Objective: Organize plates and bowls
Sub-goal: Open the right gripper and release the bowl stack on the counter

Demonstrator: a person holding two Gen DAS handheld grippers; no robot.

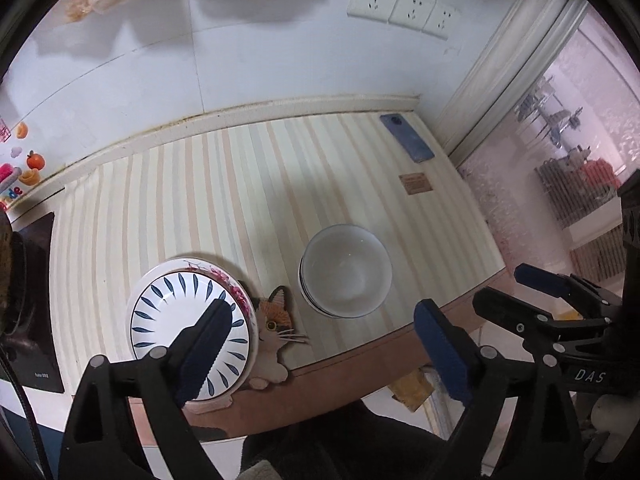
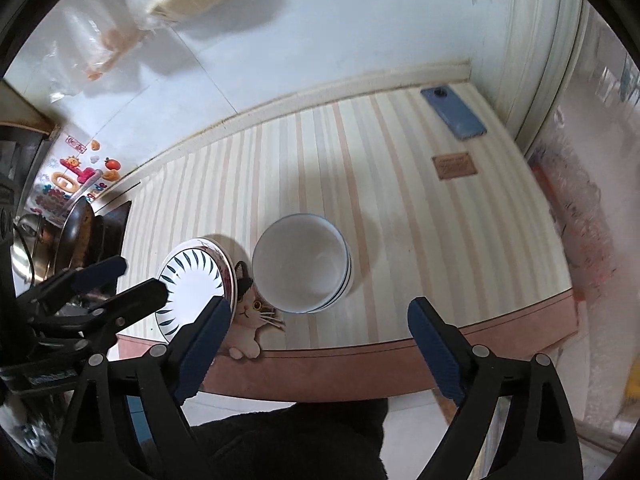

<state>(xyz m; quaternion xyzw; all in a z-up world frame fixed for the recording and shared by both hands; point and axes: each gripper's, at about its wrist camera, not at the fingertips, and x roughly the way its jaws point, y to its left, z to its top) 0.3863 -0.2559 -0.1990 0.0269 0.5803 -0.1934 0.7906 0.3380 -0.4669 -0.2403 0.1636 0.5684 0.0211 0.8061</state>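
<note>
1. Left gripper (image 1: 324,344): jaws spread wide, nothing between them; held above the counter's front edge, angled steeply down. It also shows at the left edge of the right wrist view, likewise released.
2. Right gripper (image 2: 320,344): jaws spread wide, empty; held above the counter's front edge.
3. Stacked plates (image 1: 192,332): the top one is white with dark blue leaf strokes round the rim; a floral-rimmed one lies under it. The stack sits at the front left of the striped counter (image 1: 248,184), near the edge.
4. Stacked bowls (image 1: 346,272): white, blue-lined rims, nested upright, right of the plates and apart from them.
5. Cat-shaped mat (image 1: 276,332): lies between the two stacks, partly tucked under the plates, paws over the counter edge.
6. Blue phone (image 1: 407,138): far right corner by the wall, well apart from the dishes. Small brown label (image 1: 416,183) near it.
</note>
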